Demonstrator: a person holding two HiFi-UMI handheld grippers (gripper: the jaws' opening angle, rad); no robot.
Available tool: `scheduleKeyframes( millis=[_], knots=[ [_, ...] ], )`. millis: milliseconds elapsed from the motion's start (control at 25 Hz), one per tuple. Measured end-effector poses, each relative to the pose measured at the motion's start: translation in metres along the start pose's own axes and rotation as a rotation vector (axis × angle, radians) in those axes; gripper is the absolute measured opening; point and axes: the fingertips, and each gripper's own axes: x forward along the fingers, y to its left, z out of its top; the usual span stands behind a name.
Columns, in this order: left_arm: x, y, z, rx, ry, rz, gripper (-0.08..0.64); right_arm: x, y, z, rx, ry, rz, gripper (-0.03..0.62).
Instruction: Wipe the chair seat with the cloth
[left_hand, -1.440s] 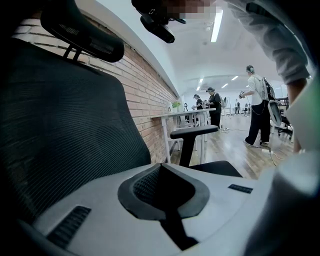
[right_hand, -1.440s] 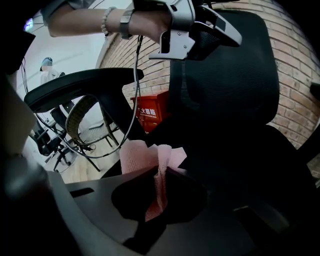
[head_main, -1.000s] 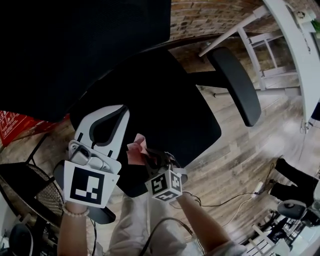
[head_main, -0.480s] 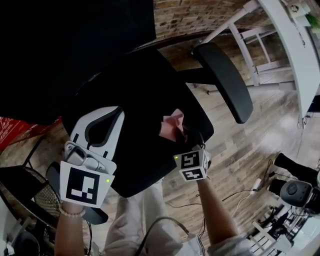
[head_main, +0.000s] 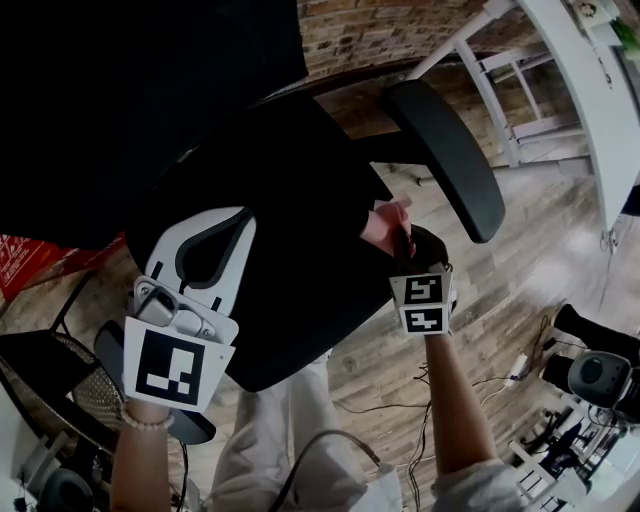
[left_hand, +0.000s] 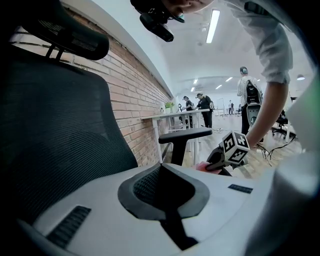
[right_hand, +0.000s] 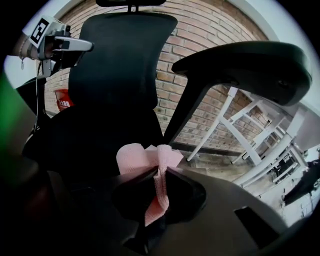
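The right hand-held gripper clamps the pink cloth at the right edge of the chair seat. Soft and light, it is probably best held by a bunched fold. The left hand-held gripper is closed and empty.

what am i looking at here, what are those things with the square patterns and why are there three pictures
There is no robot here: a person holds a two-jaw tool in each hand. The head view comes from a camera on the person's head, looking down at a black office chair seat. The other two pictures come from cameras that ride on each tool and look along its jaws. The cubes with square markers are simply part of the tools.

The right hand-held gripper is shut on a pink cloth, at the seat's right edge near the armrest. The left hand-held gripper has its jaws together with nothing between them, and is held above the seat's left side.
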Motion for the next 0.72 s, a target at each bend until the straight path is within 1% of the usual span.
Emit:
scheduleKeyframes(
  millis=[240, 400, 520, 600, 720],
  knots=[
    [0.0, -0.004, -0.001, -0.004, 0.006, 0.008, 0.018, -0.001, 0.023, -0.009, 0.024, 0.001, 0.039, 0.055],
    [-0.005, -0.006, -0.002, -0.002, 0.006, 0.014, 0.018, -0.007, 0.053, -0.017, 0.063, 0.004, 0.078, 0.055],
    [-0.008, -0.01, -0.004, -0.02, 0.009, 0.025, 0.018, -0.014, 0.083, -0.022, 0.053, 0.004, 0.136, 0.055],
    [-0.009, -0.014, -0.003, -0.026, 0.009, 0.025, 0.018, -0.021, 0.106, -0.027, 0.023, 0.002, 0.189, 0.055],
    [-0.011, -0.019, -0.003, -0.013, 0.01, 0.019, 0.018, -0.033, 0.144, -0.035, -0.03, -0.003, 0.276, 0.055]
  ],
)
